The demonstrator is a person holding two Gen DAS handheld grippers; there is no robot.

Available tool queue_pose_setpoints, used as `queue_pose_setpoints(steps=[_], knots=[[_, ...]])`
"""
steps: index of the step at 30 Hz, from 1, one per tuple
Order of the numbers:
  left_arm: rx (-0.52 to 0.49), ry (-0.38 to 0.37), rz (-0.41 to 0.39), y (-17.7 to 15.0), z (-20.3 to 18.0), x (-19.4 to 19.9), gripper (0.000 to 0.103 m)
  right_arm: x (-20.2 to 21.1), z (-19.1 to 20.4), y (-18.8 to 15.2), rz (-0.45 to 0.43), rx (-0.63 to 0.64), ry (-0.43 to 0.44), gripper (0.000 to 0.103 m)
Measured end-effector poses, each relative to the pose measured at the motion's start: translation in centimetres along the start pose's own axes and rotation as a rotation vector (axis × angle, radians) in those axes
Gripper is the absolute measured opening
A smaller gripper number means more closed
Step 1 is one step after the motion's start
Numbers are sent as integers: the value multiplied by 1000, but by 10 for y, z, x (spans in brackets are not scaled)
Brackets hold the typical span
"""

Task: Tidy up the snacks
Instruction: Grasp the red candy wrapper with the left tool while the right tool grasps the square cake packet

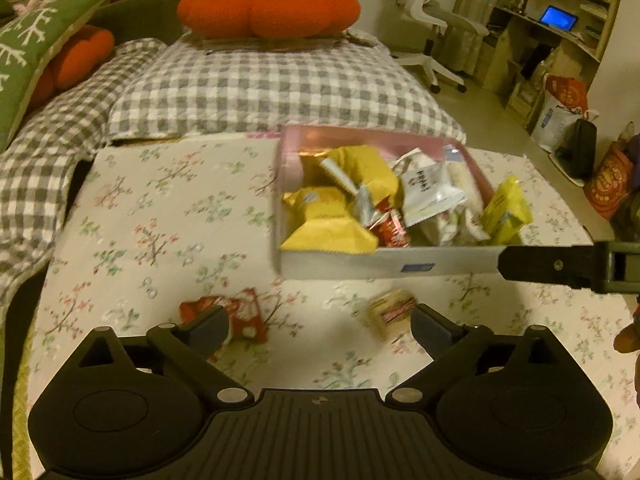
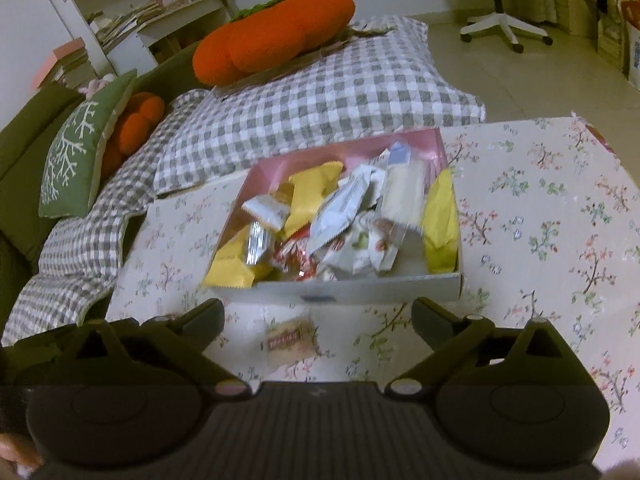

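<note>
A shallow box point(image 1: 384, 268) with a pink interior stands on the floral tablecloth point(image 1: 160, 220), filled with wrapped snacks: yellow packets point(image 1: 332, 228), white packets point(image 1: 430, 192) and small red sweets point(image 1: 390, 230). The same box point(image 2: 340, 290) appears in the right wrist view just beyond the right gripper point(image 2: 318, 316), whose jaws stand wide apart and hold nothing. A beige wrapped snack point(image 2: 290, 340) lies on the cloth between those jaws, touching neither finger. The left gripper point(image 1: 320, 320) is likewise spread and empty; a red wrapper point(image 1: 244, 312) lies on the cloth by its left finger, and the beige snack point(image 1: 392, 310) lies near its right finger. The right gripper point(image 1: 560, 266) enters the left view from the right, at the box's near corner. Behind the table lie a checked quilt point(image 1: 260, 88) and an orange pumpkin cushion point(image 1: 268, 8).
</note>
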State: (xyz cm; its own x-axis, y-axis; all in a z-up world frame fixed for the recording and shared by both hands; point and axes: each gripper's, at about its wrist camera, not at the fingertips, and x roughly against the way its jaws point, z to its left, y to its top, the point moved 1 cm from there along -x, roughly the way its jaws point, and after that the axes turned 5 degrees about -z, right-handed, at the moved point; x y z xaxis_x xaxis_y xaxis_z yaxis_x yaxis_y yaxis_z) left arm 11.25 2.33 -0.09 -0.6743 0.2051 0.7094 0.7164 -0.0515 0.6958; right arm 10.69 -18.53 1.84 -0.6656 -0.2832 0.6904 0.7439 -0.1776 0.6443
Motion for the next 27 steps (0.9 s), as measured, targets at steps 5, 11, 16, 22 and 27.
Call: queue_pose_setpoints(steps=[5,11,16,22,27], knots=[[0,34,-6,-16,17,-5,100,-9,4,-15,2,54,-45,101],[-11,69,-3,-30,42,-24,100,-23,12,-32,-2,167,-77,102],[-37,81,-24,-39,57,-42,100,-34,17,-39,-4,208,-59,103],[-152,35,-84,-47,60,-57,100,-55,27,-54,14,315,-25,103],[-186,8,-116,-52,61,-64,100,-71,37,-67,33,399,22,103]])
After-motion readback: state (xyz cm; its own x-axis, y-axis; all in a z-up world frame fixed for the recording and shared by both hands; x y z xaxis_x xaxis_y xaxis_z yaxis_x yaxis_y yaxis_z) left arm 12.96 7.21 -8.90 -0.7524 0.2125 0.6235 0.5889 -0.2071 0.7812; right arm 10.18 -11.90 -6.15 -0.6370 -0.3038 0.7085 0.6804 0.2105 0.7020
